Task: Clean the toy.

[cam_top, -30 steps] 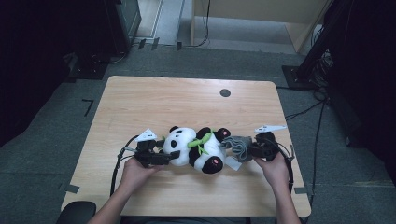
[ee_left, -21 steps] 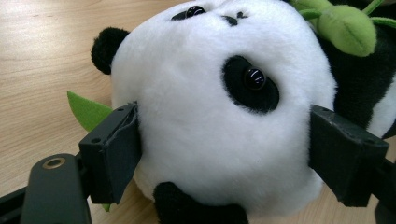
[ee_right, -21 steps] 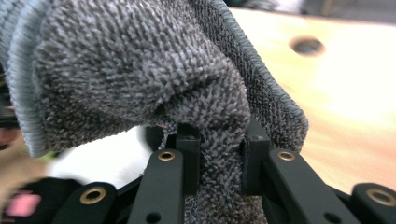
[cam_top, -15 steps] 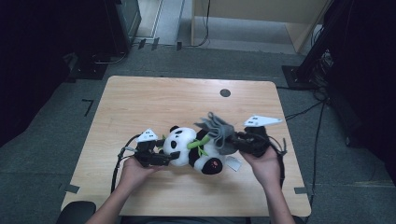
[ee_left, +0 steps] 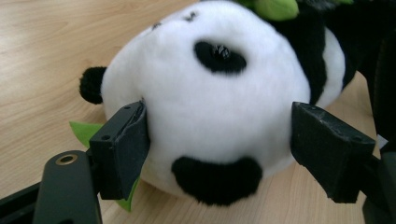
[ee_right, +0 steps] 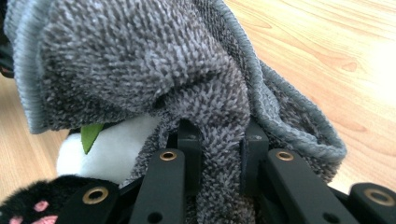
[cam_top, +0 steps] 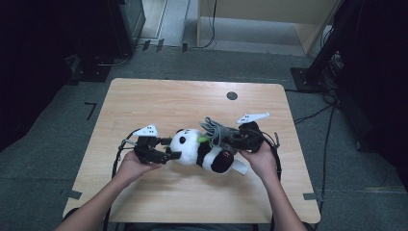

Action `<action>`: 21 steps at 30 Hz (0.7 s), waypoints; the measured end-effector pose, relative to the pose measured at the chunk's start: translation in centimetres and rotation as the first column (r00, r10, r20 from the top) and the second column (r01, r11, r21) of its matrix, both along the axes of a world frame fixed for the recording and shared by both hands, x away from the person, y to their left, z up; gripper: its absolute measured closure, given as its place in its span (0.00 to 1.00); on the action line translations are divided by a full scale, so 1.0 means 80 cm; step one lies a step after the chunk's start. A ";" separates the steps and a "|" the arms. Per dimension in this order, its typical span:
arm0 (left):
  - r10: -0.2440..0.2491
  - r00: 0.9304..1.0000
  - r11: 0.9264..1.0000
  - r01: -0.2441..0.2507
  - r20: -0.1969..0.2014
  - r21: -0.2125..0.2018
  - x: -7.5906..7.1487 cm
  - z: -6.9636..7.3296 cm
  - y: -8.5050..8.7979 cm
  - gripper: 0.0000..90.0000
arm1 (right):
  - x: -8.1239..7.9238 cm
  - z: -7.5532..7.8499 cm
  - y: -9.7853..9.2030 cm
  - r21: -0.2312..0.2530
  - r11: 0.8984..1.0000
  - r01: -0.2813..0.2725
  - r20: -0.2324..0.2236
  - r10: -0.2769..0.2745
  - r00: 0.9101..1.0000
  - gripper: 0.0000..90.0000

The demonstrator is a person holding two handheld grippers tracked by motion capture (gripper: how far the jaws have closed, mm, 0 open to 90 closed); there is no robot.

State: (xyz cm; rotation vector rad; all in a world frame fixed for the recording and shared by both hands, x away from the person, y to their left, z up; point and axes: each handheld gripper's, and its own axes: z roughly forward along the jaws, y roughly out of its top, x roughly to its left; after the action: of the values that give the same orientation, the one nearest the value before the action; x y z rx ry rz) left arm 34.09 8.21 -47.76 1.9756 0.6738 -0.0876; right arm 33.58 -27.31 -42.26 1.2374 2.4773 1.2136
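Observation:
A black-and-white panda plush (cam_top: 199, 149) lies on its side on the wooden table (cam_top: 192, 96). My left gripper (cam_top: 174, 148) straddles its head (ee_left: 210, 102). Its jaws have just been closing, and both pads touch the white fur. My right gripper (cam_top: 226, 140) is shut on a fold of a grey fuzzy cloth (cam_top: 215, 129) and holds it over the panda's body. In the right gripper view the cloth (ee_right: 140, 60) bunches above the shut right gripper (ee_right: 219, 144), with white fur and a green leaf (ee_right: 91, 133) below it.
A black round plug (cam_top: 232, 95) sits in the table's far half. A white tag (cam_top: 239, 168) sticks out beside the panda's black foot. Cables trail from both grippers over the table edges. Dark stands and a cabinet ring the table on the floor.
My right gripper has moved left and a little up, carrying the grey cloth from beside the panda to over its body. The left gripper stays at the head.

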 end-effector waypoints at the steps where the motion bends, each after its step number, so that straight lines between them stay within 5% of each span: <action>1: 0.005 1.000 1.000 -0.005 0.006 -0.010 -0.001 -0.002 -0.002 0.22 | 0.003 -0.001 0.000 0.003 1.000 0.000 -0.003 0.000 1.000 0.85; 6: 0.045 0.996 0.999 -0.045 0.073 -0.009 -0.006 -0.015 -0.022 0.14 | 0.012 -0.003 0.004 -0.012 1.000 0.008 0.009 -0.008 1.000 0.85; 10: 0.142 0.986 0.990 -0.141 0.082 -0.009 -0.013 -0.015 -0.026 0.30 | 0.014 -0.002 0.002 -0.008 0.999 0.037 0.009 -0.037 0.999 0.85; 14: 0.144 0.982 0.988 -0.149 0.126 0.030 -0.023 -0.012 -0.033 0.41 | 0.006 0.035 0.005 -0.008 0.998 0.066 0.079 -0.066 0.995 0.85; 18: 0.150 0.977 0.986 -0.159 0.150 0.048 -0.028 -0.008 -0.033 0.45 | -0.013 0.083 0.045 -0.024 0.999 0.031 0.177 -0.026 0.984 0.85; 21: 0.160 0.974 0.984 -0.170 0.157 0.048 -0.033 -0.008 -0.034 0.45 | -0.022 0.089 0.091 -0.053 0.998 -0.028 0.206 0.039 0.978 0.85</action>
State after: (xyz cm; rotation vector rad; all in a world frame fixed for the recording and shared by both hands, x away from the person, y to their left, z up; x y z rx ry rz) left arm 31.48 5.52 -48.36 1.9537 0.7443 0.1863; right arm 31.80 -20.03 -35.10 1.0049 2.3705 1.2127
